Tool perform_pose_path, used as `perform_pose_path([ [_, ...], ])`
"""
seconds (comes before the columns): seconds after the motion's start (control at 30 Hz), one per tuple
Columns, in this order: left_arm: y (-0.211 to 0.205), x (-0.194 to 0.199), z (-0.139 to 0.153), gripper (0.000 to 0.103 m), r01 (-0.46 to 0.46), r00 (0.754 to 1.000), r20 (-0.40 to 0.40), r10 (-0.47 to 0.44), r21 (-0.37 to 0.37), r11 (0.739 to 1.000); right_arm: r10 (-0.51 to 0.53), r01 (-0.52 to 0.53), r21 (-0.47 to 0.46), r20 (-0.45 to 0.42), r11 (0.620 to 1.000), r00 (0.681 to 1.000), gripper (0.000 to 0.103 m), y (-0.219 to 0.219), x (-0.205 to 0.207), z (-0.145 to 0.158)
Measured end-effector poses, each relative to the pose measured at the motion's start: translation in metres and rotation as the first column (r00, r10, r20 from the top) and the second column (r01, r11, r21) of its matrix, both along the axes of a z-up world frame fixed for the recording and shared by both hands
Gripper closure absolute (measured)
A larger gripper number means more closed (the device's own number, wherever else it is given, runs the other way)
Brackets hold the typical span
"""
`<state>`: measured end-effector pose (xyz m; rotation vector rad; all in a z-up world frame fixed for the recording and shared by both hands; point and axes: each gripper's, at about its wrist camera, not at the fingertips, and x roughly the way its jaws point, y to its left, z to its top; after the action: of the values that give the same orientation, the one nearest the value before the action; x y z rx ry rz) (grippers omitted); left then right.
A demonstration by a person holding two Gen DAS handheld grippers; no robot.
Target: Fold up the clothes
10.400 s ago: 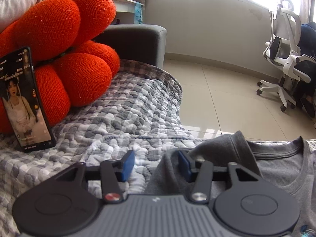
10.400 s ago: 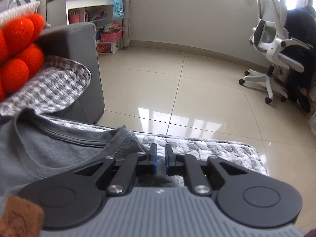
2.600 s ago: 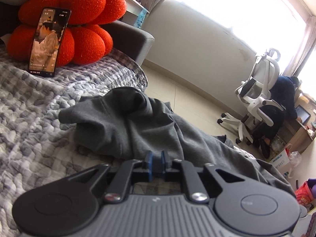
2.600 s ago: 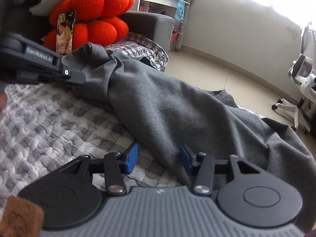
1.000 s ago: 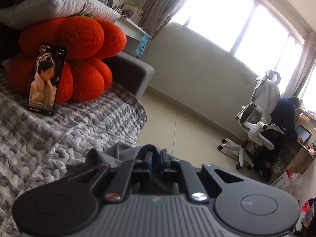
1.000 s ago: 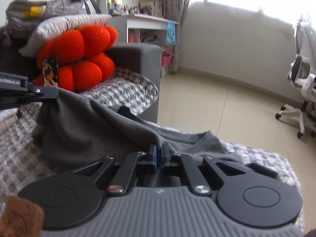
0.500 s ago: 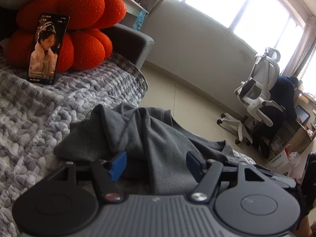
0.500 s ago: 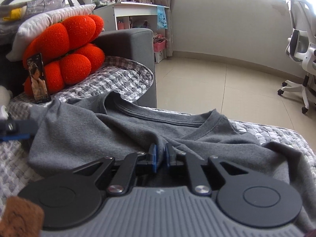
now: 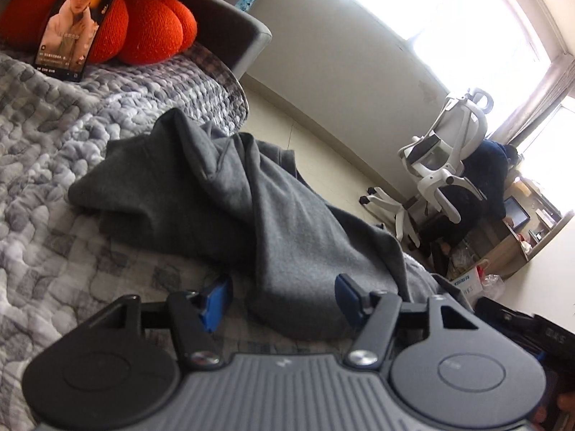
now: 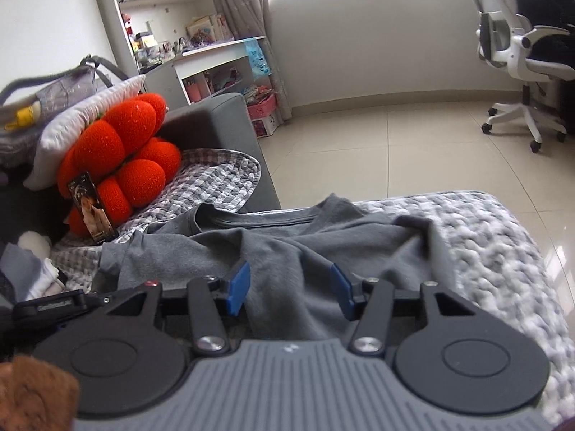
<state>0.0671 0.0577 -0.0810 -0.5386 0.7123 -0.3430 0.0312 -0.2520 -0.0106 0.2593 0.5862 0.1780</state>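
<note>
- grey t-shirt [image 10: 287, 251] lies crumpled, partly folded, on grey quilted blanket [image 10: 503, 251] over the sofa; collar at far side
- left tongs [image 9: 278, 300] spread, jaws closing; a fold of the shirt lies between the blue pads, not pinched
- right tongs [image 10: 289, 289] spread, jaws opening over shirt fabric, pads not pressing it
- orange cushion [image 10: 122, 158] far left, phone [image 10: 91, 212] propped upright against it
- white office chair [image 10: 517, 61] far right on tiled floor [image 10: 395, 151]
</note>
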Motion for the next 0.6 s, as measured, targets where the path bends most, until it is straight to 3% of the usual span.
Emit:
perform_pose_path([
  [0.17,-0.007,-0.002,-0.001,0.074,0.003,1.0,-0.005,-0.003,0.025,1.0,-0.057,0.059,0.062,-0.027,0.996,0.998,0.047,-0.036,-0.036,0.005],
  [0.23,-0.01,-0.005,0.003,0.093,-0.016,1.0,-0.003,0.016,0.056,0.998,-0.072,0.076,0.104,-0.042,0.992,0.997,0.047,-0.051,-0.05,0.003],
  [0.33,-0.011,-0.017,0.016,0.095,-0.054,0.998,0.023,0.052,0.09,0.994,-0.108,0.115,0.114,-0.066,0.987,0.992,0.047,-0.068,-0.068,-0.006],
  [0.47,-0.008,-0.037,0.037,0.095,-0.087,0.995,0.058,0.083,0.081,0.993,-0.14,0.154,0.125,-0.115,0.98,0.983,0.047,-0.085,-0.083,-0.025],
  [0.6,-0.004,-0.057,0.053,0.096,-0.136,0.99,0.051,0.131,0.114,0.984,-0.147,0.161,0.118,-0.116,0.98,0.982,0.047,-0.094,-0.091,-0.037],
])
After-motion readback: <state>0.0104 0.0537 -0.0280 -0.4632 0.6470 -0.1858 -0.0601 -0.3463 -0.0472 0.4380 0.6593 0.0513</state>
